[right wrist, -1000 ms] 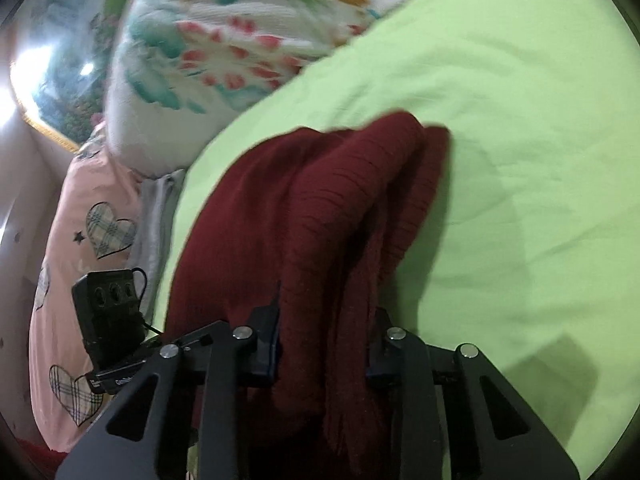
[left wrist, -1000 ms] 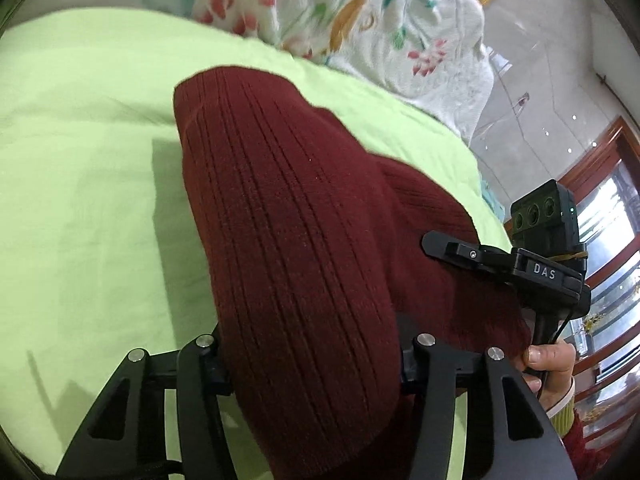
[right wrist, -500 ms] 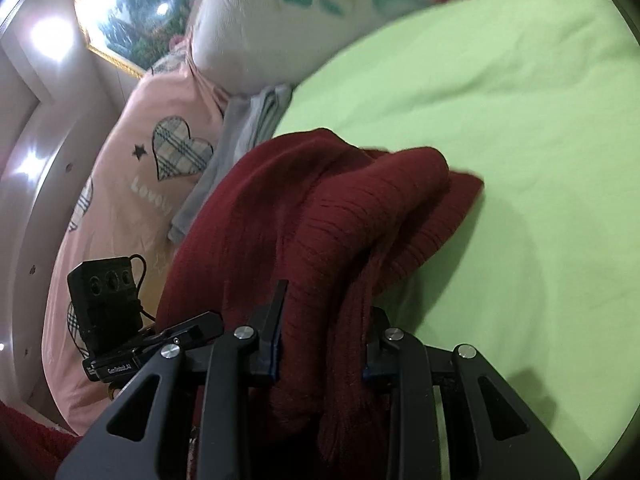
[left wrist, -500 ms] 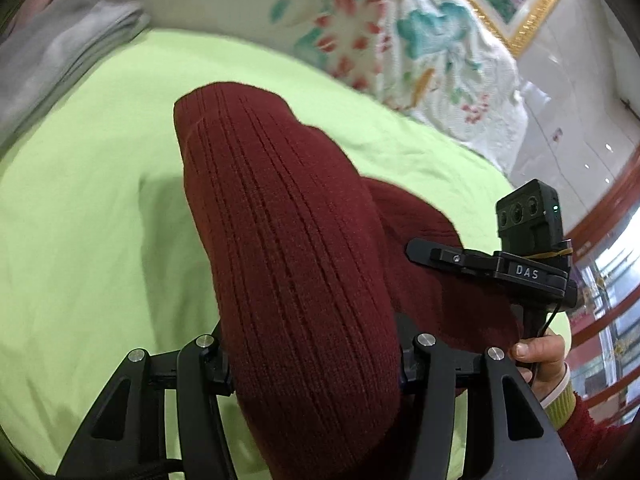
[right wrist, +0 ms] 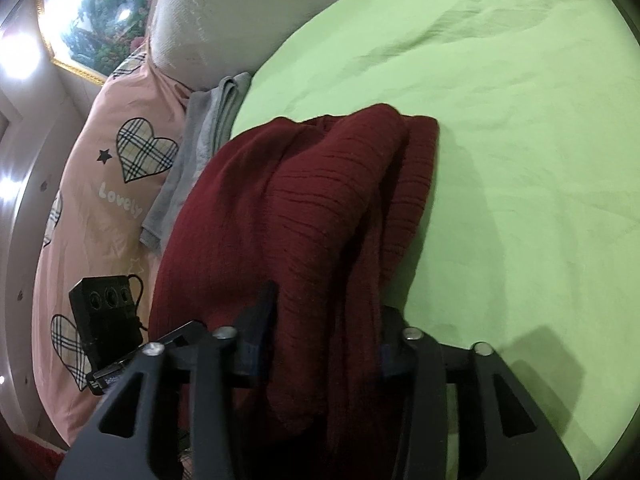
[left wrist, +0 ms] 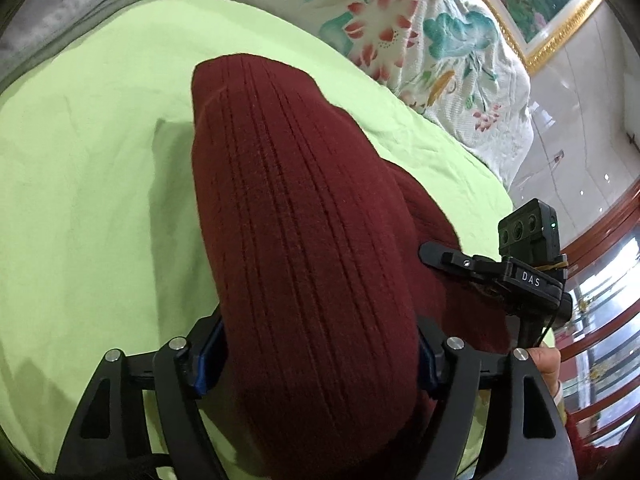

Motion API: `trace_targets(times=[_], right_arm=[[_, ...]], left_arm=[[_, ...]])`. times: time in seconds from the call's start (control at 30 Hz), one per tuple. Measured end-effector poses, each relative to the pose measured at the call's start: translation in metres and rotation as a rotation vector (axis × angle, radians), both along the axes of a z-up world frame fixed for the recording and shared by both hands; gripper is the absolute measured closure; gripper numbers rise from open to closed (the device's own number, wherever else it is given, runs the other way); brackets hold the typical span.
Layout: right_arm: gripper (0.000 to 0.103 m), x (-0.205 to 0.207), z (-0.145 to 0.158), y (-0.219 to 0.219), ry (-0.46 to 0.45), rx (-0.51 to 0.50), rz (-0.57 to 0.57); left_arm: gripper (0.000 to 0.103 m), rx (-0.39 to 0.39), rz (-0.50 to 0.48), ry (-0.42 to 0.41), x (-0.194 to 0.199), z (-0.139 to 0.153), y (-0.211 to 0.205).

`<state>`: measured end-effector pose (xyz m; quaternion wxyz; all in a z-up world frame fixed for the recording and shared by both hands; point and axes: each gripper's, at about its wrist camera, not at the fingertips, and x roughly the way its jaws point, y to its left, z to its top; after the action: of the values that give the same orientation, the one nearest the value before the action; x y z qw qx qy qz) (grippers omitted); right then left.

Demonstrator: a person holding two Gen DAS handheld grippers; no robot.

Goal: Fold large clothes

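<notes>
A dark red ribbed knit sweater (left wrist: 304,240) is bunched and folded, held up over the light green bedsheet (left wrist: 92,184). My left gripper (left wrist: 320,364) is shut on a thick fold of it, which drapes over and hides the fingertips. My right gripper (right wrist: 324,344) is shut on another bunched edge of the sweater (right wrist: 320,208). The right gripper also shows in the left wrist view (left wrist: 520,276), beside the sweater's right side. The left gripper's body shows in the right wrist view (right wrist: 106,320).
A floral quilt (left wrist: 432,40) lies at the head of the bed. A folded grey garment (right wrist: 208,136) and a pink pillow with plaid hearts (right wrist: 112,184) lie at the bed's side. A framed picture hangs on the wall. Green sheet (right wrist: 520,160) stretches to the right.
Both grippers have swung with the sweater toward the head of the bed; the grey garment, pink pillow and framed picture have come into view. The grips have not changed.
</notes>
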<state>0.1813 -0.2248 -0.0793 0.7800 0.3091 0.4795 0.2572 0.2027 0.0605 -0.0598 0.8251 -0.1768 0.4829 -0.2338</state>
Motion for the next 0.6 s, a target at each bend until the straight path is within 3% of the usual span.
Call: trace_targets(times=[0.1,0.2,0.33,0.43,0.5,0.6], right_arm=[[0.044,-0.008,0.016,-0.015,-0.033,-0.051,-0.060],[0.044,-0.012,0.037,-0.027,-0.098,-0.076,-0.101],[0.049,-0.003,0.043,-0.020,-0.103,-0.096,-0.066],[0.065,0.010,0.027,-0.004,-0.040,-0.148,-0.044],[0.089,0.014,0.019,0.003,-0.015,-0.137,-0.036],[0.092,0.010,0.037,0.001,-0.089,-0.132,-0.049]], left_arm=[[0.025,0.020,0.017,-0.021,-0.009,0.016,0.009],[0.025,0.045,0.059,-0.115,-0.027,0.042,0.020],[0.035,0.005,0.045,-0.208,-0.038,0.064,0.023],[0.048,0.026,-0.012,-0.226,-0.037,0.065,0.009],[0.048,0.052,-0.055,-0.235,-0.037,0.060,-0.001],[0.048,0.083,-0.084,-0.235,-0.039,0.057,-0.011]])
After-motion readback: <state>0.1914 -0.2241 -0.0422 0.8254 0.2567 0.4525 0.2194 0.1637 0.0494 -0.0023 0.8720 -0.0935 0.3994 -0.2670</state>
